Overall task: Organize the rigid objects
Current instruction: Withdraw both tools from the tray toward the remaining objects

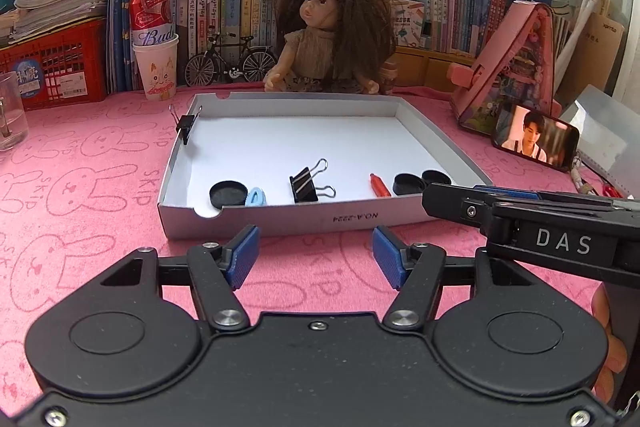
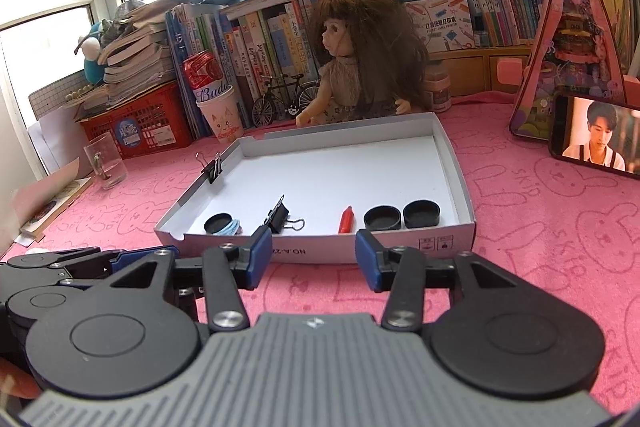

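The bench [image 1: 100, 163] wore a pink cloth printed with rabbits. On it sat a shallow white box tray [image 1: 280, 223], a doll [image 1: 320, 43] just behind the tray, a paper cup [image 1: 157, 67] (a red can stood in it), a model bicycle [image 1: 230, 61], a clear glass [image 1: 10, 119] at the left, a red crate [image 1: 52, 67], and a phone [image 1: 534, 139] leaning against a pink toy house [image 1: 516, 67].

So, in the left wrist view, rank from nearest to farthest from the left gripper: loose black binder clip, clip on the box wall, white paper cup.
1. Loose black binder clip, lying in the box's near part.
2. Black binder clip clamped on the left wall, farther back.
3. White paper cup with a cat drawing, behind the box, left.
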A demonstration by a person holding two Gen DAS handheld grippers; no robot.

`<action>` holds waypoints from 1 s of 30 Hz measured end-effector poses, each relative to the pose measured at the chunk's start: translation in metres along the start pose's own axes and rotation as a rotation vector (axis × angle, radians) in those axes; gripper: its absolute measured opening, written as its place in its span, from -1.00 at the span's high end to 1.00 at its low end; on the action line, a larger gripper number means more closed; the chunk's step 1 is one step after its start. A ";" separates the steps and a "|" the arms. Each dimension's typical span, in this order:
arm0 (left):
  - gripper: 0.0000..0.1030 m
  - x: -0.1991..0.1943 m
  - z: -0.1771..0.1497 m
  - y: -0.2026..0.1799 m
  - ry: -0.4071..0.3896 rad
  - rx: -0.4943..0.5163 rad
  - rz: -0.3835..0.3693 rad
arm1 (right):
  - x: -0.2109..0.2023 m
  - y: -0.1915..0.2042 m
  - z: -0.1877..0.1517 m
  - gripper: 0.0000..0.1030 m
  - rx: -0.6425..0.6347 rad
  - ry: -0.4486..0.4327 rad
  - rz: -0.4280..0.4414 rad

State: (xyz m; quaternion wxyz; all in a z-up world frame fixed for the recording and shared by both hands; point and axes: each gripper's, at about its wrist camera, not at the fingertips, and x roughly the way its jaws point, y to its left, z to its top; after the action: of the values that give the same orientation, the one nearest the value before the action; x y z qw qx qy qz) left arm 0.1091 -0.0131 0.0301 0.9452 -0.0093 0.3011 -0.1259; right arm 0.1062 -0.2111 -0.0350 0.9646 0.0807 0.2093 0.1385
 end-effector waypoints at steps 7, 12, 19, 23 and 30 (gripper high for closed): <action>-0.18 -0.016 -0.017 -0.003 -0.003 0.001 0.003 | -0.012 0.002 -0.013 -0.25 -0.020 -0.002 -0.002; -0.18 -0.025 -0.026 -0.007 -0.008 0.011 -0.002 | -0.019 0.006 -0.020 -0.28 -0.045 -0.006 0.006; -0.19 -0.034 -0.036 -0.007 -0.008 0.023 0.008 | -0.025 0.009 -0.028 -0.31 -0.055 -0.005 0.016; -0.19 -0.037 -0.043 -0.006 0.002 0.022 0.012 | -0.025 0.011 -0.034 -0.32 -0.066 0.001 0.015; -0.20 -0.043 -0.055 0.000 0.015 0.026 0.024 | -0.026 0.010 -0.044 -0.33 -0.092 0.012 -0.009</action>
State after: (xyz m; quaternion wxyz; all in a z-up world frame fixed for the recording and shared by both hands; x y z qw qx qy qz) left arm 0.0436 0.0008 0.0093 0.9444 0.0078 0.3068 -0.1184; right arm 0.0623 -0.2049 -0.0626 0.9666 0.0343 0.2090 0.1443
